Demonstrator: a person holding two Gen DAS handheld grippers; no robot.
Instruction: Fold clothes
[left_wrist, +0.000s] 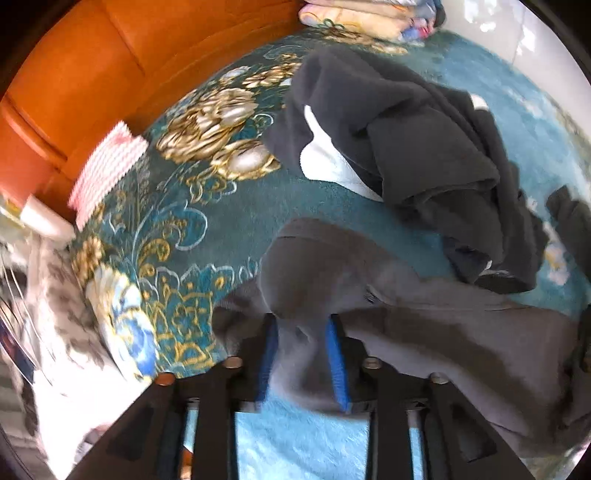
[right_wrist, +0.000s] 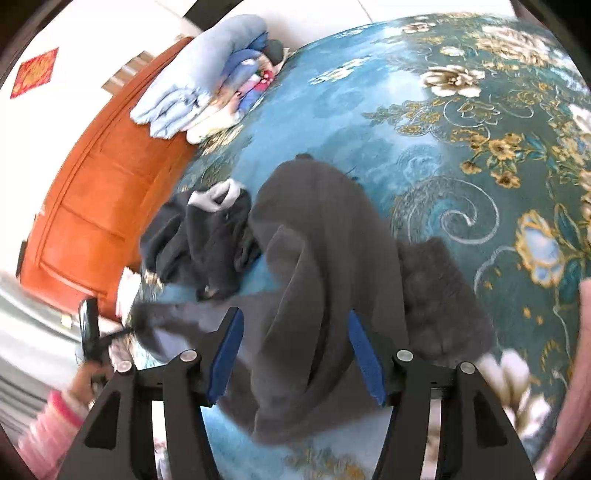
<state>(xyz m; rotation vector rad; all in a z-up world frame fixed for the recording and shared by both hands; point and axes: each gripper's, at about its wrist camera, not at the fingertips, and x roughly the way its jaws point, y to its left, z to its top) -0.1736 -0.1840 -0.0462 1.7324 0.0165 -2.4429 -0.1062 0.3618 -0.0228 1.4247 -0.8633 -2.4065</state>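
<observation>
In the left wrist view, a sweater (left_wrist: 424, 325) is lying on the bed (left_wrist: 221, 229) across the lower right of the frame, one fold of it sitting between the pads of the left tongs (left_wrist: 303, 354) at bottom centre. A second garment (left_wrist: 406, 147) is lying behind it, upper right of centre. A headboard (left_wrist: 92, 74) is filling the upper left. Folded bedding (left_wrist: 362, 14) is sitting at the top edge.

In the right wrist view, the sweater is lying between the right tongs (right_wrist: 295, 354), with the second garment to its left.
</observation>
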